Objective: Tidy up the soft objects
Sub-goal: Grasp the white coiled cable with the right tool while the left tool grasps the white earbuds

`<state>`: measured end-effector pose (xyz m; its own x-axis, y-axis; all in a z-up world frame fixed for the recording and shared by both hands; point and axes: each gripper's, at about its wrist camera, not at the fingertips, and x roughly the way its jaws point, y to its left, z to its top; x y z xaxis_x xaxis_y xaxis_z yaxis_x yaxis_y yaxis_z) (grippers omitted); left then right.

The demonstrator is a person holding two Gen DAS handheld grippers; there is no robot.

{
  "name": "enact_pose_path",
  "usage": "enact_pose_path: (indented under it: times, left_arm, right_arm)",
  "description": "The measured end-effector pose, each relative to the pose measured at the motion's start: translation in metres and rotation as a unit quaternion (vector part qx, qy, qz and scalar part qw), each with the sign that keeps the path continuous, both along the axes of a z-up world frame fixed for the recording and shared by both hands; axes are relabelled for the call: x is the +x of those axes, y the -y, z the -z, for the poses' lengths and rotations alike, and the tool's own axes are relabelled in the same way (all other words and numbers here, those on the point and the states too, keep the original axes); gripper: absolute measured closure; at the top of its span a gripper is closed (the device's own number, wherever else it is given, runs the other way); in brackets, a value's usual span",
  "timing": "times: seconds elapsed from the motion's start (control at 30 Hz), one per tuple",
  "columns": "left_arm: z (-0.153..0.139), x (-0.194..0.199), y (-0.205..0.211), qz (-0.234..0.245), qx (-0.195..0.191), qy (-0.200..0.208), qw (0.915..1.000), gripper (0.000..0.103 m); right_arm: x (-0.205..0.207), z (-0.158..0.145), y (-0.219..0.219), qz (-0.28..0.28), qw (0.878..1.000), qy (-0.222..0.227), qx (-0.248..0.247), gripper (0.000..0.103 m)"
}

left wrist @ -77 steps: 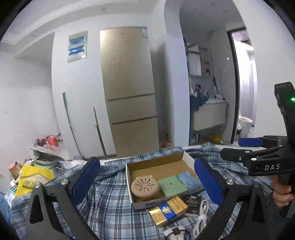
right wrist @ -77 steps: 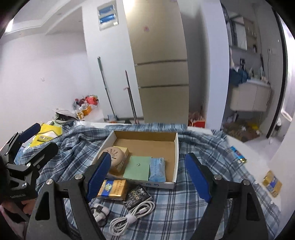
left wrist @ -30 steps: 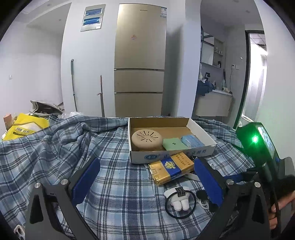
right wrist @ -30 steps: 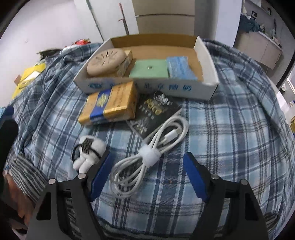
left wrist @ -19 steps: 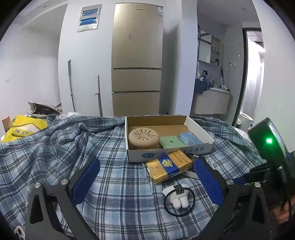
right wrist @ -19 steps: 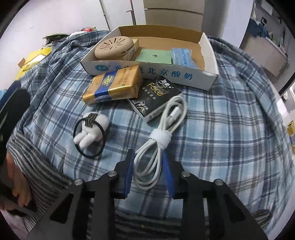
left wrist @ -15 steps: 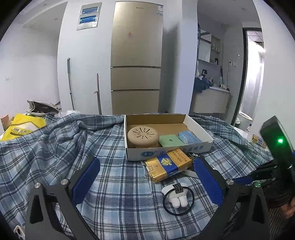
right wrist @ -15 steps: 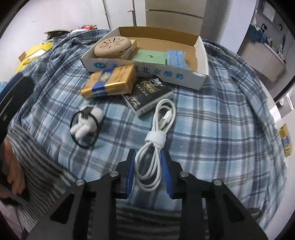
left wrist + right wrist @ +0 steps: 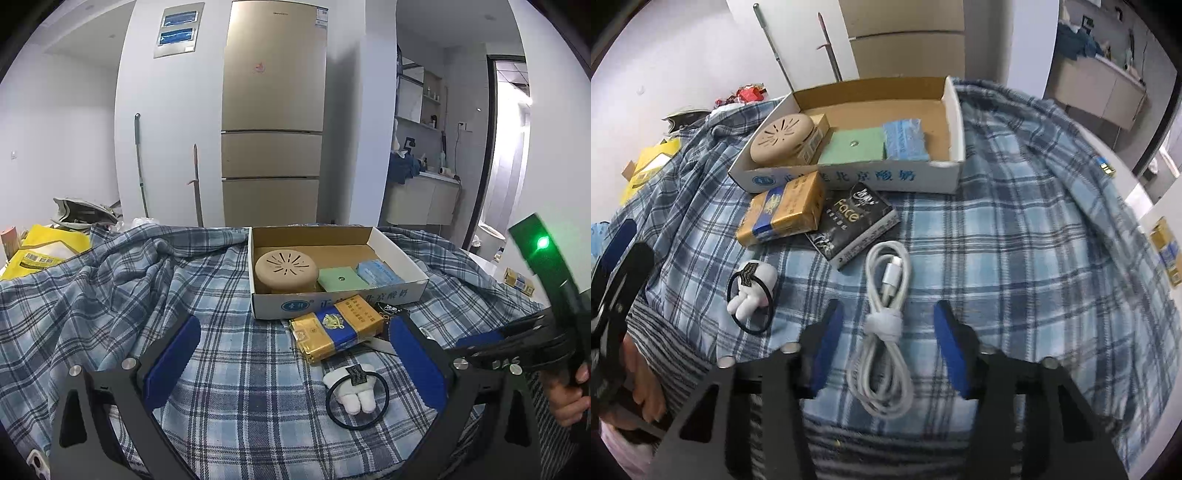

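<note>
While half open, right tool (image 9: 888,343) straddles cable (image 9: 884,328)

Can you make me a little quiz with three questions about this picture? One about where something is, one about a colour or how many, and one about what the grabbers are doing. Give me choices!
1. Where is the white cable?
A. In the box
B. On the plaid cloth between the right gripper's fingers
C. On the fridge

2. How many things lie in the box?
A. One
B. Two
C. Four

3. What is the right gripper doing?
A. Open, touching nothing
B. Shut on the cable
C. Shut on the gold pack

Answers:
1. B: the cable lies on the cloth, a blue pad on each side.
2. C: a round tan disc, a small carton under it, a green pad and a blue packet.
3. A: there are gaps between both pads and the cable.
</note>
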<state>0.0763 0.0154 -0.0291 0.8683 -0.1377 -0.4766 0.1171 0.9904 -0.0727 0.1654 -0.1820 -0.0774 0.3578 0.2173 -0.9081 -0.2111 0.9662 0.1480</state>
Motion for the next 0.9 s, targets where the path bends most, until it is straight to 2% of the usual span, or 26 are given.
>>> enact_pose_path:
  times: [0.03,0.2,0.23,0.3,0.4,0.5,0.6,0.67,0.77,0.9]
  left_arm:
    - [0.0,0.0,0.0,0.0,0.001,0.0,1.0,0.0]
    - [0.001,-0.001,0.0,0.001,0.004,0.001,1.0,0.0]
    - [0.001,0.0,0.0,0.001,0.003,0.0,1.0,0.0]
    - [0.002,0.0,0.001,0.004,0.002,-0.008,1.0,0.0]
    - [-0.001,0.01,0.004,0.027,0.021,-0.053,0.998,0.0]
    - [-0.014,0.016,0.004,0.04,0.007,-0.075,0.9964,0.0]
    - [-0.023,0.021,0.013,0.058,0.011,-0.101,0.9931,0.0]
    - [-0.025,0.025,0.022,0.072,0.017,-0.12,0.99,0.007]
    - [-0.022,0.031,0.035,0.086,0.025,-0.141,0.986,0.008]
    - [-0.009,0.042,0.046,0.085,0.025,-0.175,0.9806,0.01]
  right_arm:
    - [0.001,0.005,-0.002,-0.002,1.0,-0.006,0.002,0.067]
    - [-0.001,0.022,-0.009,-0.008,1.0,-0.022,-0.006,0.074]
    - [-0.002,0.024,-0.01,-0.008,1.0,-0.018,-0.009,0.079]
    - [-0.005,0.022,-0.011,-0.013,1.0,-0.005,-0.02,0.081]
    - [-0.009,0.016,-0.01,-0.023,1.0,0.014,-0.014,0.082]
    - [-0.014,-0.003,-0.006,-0.022,0.998,0.062,-0.009,0.082]
    - [-0.017,-0.02,-0.003,-0.028,0.995,0.093,0.002,0.082]
    - [-0.016,-0.027,-0.001,-0.024,0.994,0.108,0.011,0.082]
    - [-0.019,-0.033,0.007,-0.018,0.992,0.121,0.026,0.082]
    - [-0.017,-0.03,0.013,-0.013,0.992,0.116,0.04,0.082]
